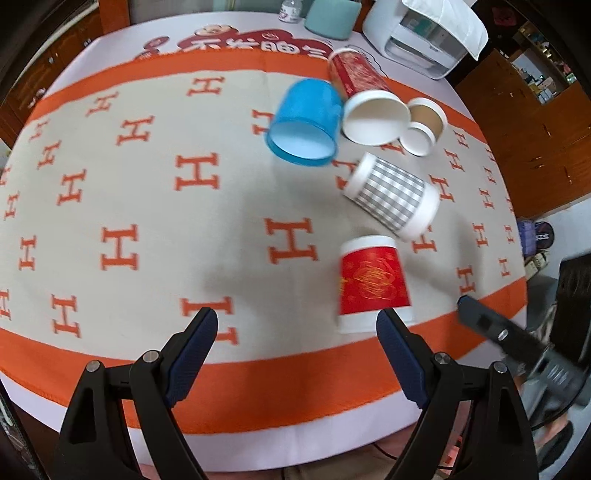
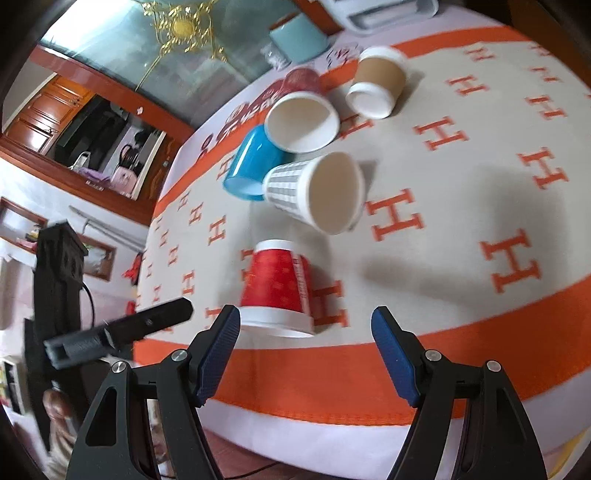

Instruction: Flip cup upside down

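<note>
A red paper cup [image 1: 373, 282] stands upside down near the table's front edge; it also shows in the right wrist view [image 2: 277, 288]. Behind it several cups lie on their sides: a grey checked cup [image 1: 391, 195] [image 2: 314, 192], a blue cup [image 1: 304, 122] [image 2: 251, 162], a red-patterned cup with a white inside [image 1: 369, 107] [image 2: 301, 118] and a brown cup [image 1: 424, 125] [image 2: 376, 85]. My left gripper [image 1: 297, 325] is open and empty, just left of the red cup. My right gripper [image 2: 306, 325] is open and empty, just in front of the red cup.
The table carries a beige cloth with orange H marks and an orange border [image 1: 258, 380]. A white appliance [image 1: 417, 33], a teal container [image 1: 330, 16] and a small bottle [image 1: 290, 11] stand at the back. The other gripper shows at the frame side [image 1: 517, 343] [image 2: 122, 332].
</note>
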The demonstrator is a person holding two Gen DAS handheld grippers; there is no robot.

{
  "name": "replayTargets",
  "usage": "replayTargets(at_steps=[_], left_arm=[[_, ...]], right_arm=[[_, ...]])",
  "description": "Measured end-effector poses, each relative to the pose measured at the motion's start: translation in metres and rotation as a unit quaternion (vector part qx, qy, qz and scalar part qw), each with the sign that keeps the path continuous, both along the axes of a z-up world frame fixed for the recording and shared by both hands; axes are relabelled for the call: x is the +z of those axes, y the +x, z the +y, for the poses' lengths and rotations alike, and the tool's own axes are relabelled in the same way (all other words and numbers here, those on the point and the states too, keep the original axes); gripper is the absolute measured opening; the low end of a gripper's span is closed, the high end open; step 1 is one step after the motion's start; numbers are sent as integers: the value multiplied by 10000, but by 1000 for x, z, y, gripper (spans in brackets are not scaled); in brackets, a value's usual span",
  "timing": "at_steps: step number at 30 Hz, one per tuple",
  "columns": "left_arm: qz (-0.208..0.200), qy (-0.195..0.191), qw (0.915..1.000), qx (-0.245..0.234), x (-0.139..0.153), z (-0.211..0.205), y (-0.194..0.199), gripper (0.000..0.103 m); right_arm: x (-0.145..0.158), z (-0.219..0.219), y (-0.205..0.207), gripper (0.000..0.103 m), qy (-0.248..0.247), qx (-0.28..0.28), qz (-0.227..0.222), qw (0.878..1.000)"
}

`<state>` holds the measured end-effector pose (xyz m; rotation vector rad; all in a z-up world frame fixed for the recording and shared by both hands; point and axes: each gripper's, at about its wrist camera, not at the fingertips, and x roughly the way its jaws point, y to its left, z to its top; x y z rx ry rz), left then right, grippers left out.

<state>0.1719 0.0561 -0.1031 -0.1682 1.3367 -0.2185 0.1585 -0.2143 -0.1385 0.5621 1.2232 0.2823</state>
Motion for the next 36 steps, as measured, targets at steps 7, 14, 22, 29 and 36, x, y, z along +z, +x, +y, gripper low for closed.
replayTargets(at_steps=[7,14,22,29,36], left_arm=[[-117,157,9998,-47,-7,10,5,87],[-184,375,9991,16,-14,26,11,87],[-75,355,9993,104,-29,43,13,87],[47,274,9996,98,-41,46,14,87],[25,250,9997,68,-41,44,15,87]], right_arm=[[-3,25,48,78,20,364,669,9971],[-29,44,77,78,-226,430,1258,9909],[-50,63,102,78,-419,532,1614,9846],[-59,82,114,72,-740,780,1720,9792],[-70,89,114,60,-692,949,1842,9759]])
